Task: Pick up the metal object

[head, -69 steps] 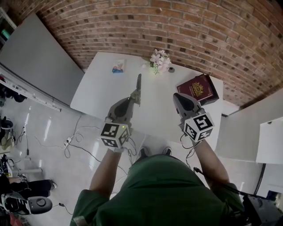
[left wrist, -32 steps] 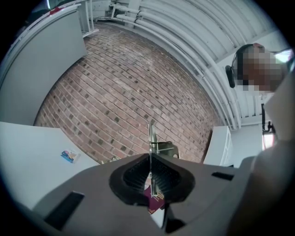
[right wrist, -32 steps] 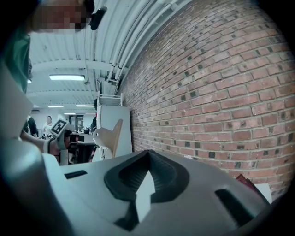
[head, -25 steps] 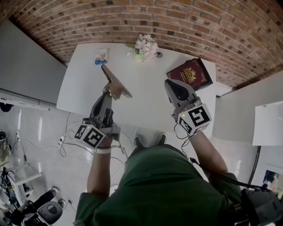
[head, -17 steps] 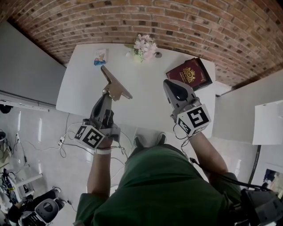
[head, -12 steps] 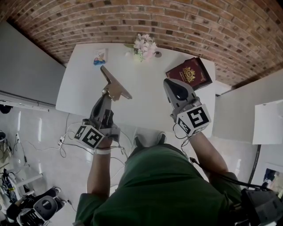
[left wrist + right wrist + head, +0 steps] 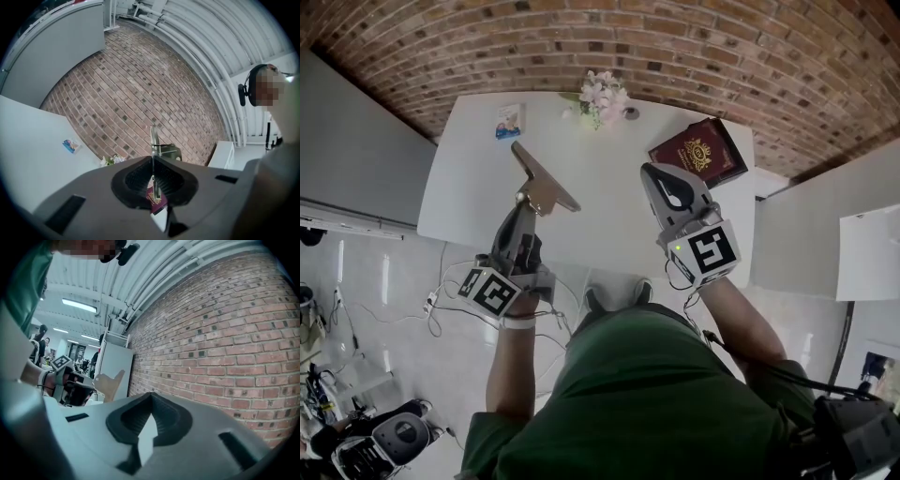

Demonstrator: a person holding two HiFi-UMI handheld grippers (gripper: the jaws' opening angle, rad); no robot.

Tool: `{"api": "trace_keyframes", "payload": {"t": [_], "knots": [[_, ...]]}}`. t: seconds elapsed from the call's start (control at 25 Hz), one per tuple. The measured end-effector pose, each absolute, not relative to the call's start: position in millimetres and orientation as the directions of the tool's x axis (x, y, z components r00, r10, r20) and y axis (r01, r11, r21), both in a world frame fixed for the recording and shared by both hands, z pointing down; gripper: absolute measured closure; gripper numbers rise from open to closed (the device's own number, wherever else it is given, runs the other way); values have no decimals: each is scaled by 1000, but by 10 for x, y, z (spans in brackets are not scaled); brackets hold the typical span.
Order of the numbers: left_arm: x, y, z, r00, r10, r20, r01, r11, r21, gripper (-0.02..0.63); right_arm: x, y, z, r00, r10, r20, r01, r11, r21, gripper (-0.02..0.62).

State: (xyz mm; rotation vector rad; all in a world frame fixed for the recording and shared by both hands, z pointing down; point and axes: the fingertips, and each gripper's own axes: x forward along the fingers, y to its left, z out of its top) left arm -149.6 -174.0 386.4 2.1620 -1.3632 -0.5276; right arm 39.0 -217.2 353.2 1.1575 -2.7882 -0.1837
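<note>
Left tongs [image 7: 523,200] clamped on metal object [image 7: 546,185], which projects past tips over table [image 7: 609,211]; right tongs [image 7: 656,178] closed, empty.

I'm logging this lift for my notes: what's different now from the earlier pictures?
The left tool has rolled, so the metal object it grips, edge-on to the head view at first, now shows its flat face. Nothing was taken hold of or let go. The right tool stays shut and empty. The red book, flowers and small card lie unmoved on the white table.
</note>
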Motion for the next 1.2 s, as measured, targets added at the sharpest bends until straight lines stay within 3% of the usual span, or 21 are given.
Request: {"api": "trace_keyframes", "payload": {"t": [1.2], "knots": [[-1386,-1717,3969,446,-894,-38,-677,-364,640,592,398,-2132,3602,-708,-702,77,-693,712,110,594]]}}
